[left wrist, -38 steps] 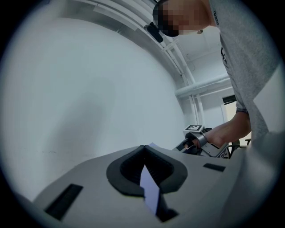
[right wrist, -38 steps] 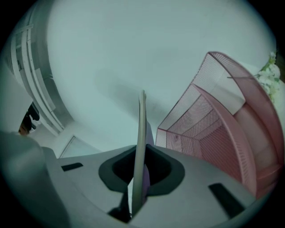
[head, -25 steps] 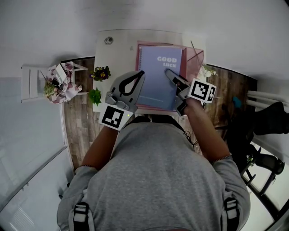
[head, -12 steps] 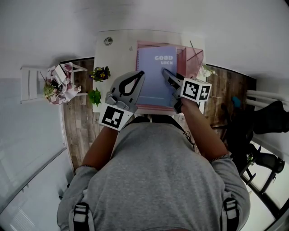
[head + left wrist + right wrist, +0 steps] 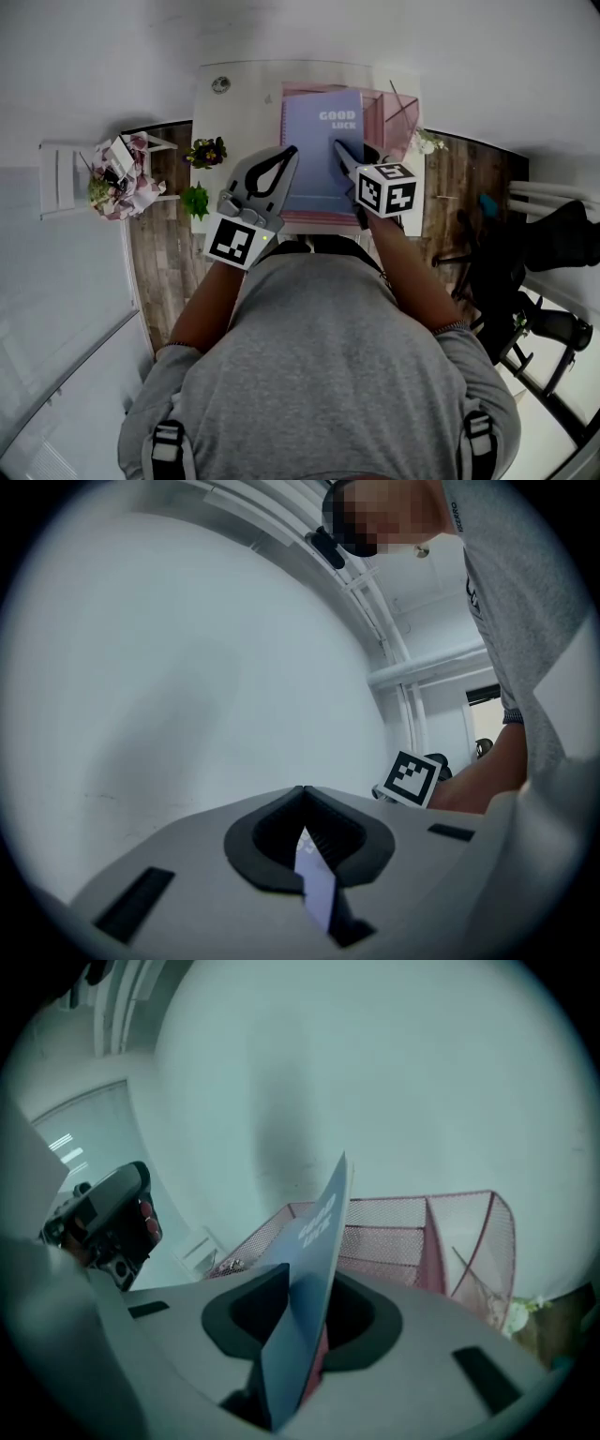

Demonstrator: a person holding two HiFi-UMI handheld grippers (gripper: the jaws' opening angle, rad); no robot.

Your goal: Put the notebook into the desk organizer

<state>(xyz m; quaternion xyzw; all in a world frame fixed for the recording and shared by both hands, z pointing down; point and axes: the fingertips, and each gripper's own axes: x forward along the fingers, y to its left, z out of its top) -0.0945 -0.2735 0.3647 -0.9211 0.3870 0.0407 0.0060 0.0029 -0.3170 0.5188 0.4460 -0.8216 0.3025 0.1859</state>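
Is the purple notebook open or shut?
Shut. From above, the notebook shows only its GOOD LUCK front cover. Seen edge-on in the right gripper view, it is one thin flat slab with no pages spread.

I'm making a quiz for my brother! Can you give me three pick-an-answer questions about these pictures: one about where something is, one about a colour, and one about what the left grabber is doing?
1. Where does the mesh organizer stand?
A) on the floor
B) on the white table
C) on a chair

2. What colour is the organizer?
A) green
B) yellow
C) pink

3. What are the left gripper's jaws doing?
A) shut on the notebook's edge
B) wide open, empty
C) holding a flower pot

Answers:
1 B, the head view shows it on that table.
2 C, its mesh is pink.
3 A, the left gripper view shows the tips closed on the notebook's edge.
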